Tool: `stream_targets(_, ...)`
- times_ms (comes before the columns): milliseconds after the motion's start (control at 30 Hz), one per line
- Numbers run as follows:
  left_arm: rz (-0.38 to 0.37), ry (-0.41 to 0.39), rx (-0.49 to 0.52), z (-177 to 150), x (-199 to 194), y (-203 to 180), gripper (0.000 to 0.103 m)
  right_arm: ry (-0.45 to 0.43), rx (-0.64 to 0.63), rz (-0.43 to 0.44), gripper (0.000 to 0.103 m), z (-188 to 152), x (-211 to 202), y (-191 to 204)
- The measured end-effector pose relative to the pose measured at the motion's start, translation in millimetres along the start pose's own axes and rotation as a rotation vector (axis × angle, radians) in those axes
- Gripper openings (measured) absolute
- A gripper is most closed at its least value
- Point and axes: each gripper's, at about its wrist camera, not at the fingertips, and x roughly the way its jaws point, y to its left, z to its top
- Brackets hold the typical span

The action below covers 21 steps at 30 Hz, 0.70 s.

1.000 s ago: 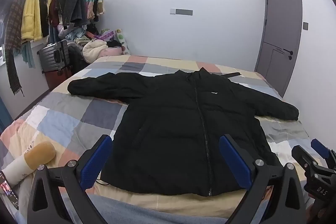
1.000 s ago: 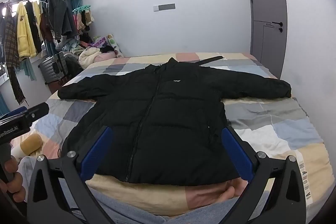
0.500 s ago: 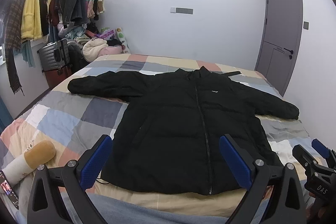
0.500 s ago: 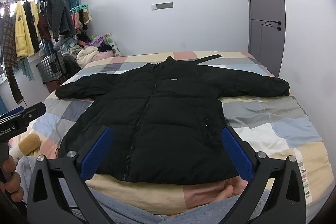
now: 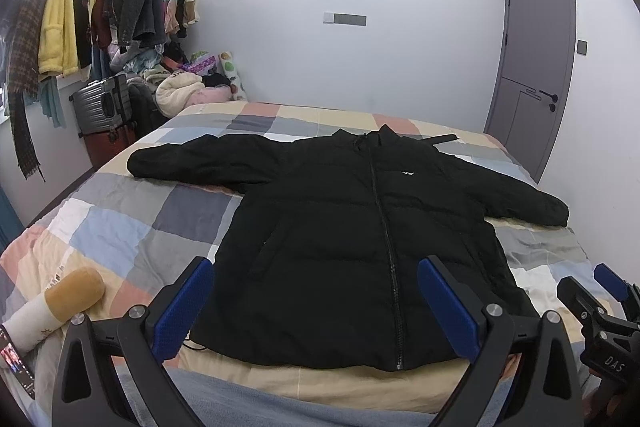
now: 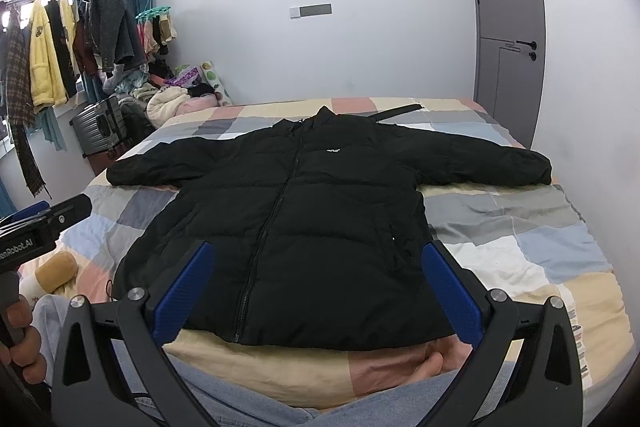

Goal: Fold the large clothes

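A black puffer jacket (image 5: 352, 227) (image 6: 304, 227) lies flat and zipped on the checked bedspread (image 5: 132, 223) (image 6: 532, 227), front up, both sleeves spread out sideways, hem nearest me. My left gripper (image 5: 316, 303) hangs open above the hem, holding nothing. My right gripper (image 6: 316, 287) is also open and empty, a little back from the hem. The right gripper's fingers (image 5: 612, 283) show at the right edge of the left wrist view. In the right wrist view the left gripper's body (image 6: 40, 223) shows at the left, held by a hand (image 6: 20, 343).
The person's legs in light jeans (image 6: 248, 399) and a bare foot (image 6: 408, 367) rest at the bed's near edge. A plush toy (image 5: 56, 303) and a phone (image 5: 16, 359) lie at the near left. A clothes rack (image 5: 80, 15), suitcase (image 5: 104, 107) and clothes pile stand left; a grey door (image 5: 536, 67) right.
Both views have drifted slightly; the jacket lies as before and both grippers stay open.
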Motion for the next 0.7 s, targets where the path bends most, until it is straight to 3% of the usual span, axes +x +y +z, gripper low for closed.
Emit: stream_targets(700, -0.004, 0.002, -0.005, 1.8, -1.8, 2.0, 0.103, 0.002, -0.005, -0.008, 0.103, -3.8, -2.7, 2.9)
